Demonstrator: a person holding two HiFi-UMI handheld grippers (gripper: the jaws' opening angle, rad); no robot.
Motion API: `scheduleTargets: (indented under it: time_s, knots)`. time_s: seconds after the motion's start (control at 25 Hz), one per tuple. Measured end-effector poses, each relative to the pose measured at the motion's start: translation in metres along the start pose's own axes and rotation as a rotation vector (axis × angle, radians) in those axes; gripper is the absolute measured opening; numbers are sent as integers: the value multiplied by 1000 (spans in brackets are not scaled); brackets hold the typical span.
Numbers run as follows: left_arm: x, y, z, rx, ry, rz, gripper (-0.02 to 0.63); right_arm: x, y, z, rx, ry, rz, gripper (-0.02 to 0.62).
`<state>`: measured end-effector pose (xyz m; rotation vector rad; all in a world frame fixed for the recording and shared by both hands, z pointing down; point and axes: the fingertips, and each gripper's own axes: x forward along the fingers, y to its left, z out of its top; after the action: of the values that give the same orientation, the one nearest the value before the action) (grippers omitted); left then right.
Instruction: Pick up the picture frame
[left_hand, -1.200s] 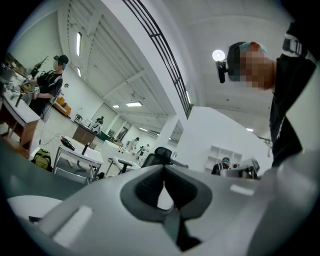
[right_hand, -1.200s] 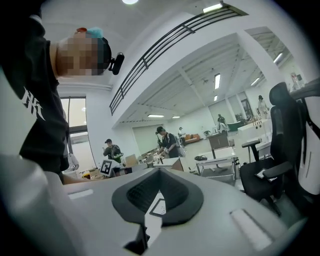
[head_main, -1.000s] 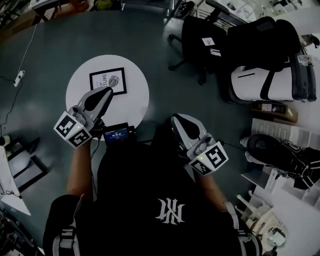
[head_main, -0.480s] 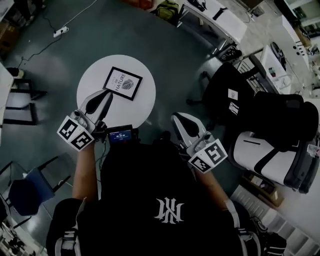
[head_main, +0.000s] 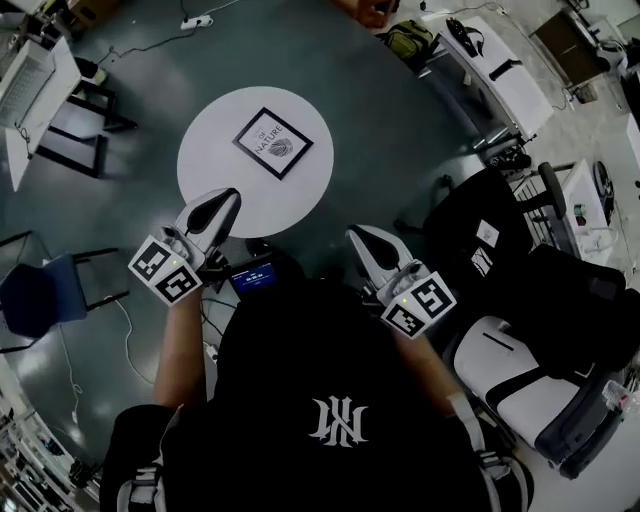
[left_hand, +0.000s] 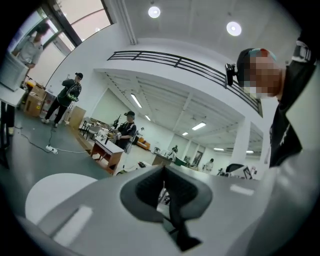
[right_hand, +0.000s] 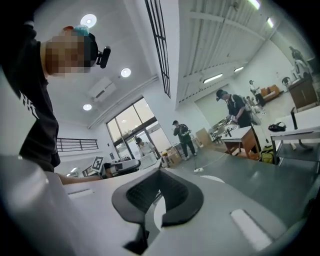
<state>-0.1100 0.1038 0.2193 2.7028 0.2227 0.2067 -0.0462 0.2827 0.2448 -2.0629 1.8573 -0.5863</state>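
Zero steps done, judging by layout: picture frame lying flat near centre of round white tabletop, untouched. Left claw clenched, empty, hovering at tabletop's near edge. Right claw clenched, empty, hanging off tabletop. Reaching, opening, grasping and lifting all remaining.

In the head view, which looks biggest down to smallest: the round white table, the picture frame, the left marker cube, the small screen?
1. round white table
2. picture frame and left marker cube look alike; the cube is nearer the camera, so unranked
3. small screen
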Motion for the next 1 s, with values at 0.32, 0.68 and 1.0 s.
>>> scheduleTargets:
  time_s: [0.32,0.68,1.0]
  knots:
    - [-37,9,-23,-82,28,165,3,19,0,-13,32,75,95,0]
    - [17,85,-25,-217,-49,202,3,46,-43,20,-33,113,65,0]
    - [51,153,-1,-263,-129,253,3,89,-121,42,-71,224,-40,0]
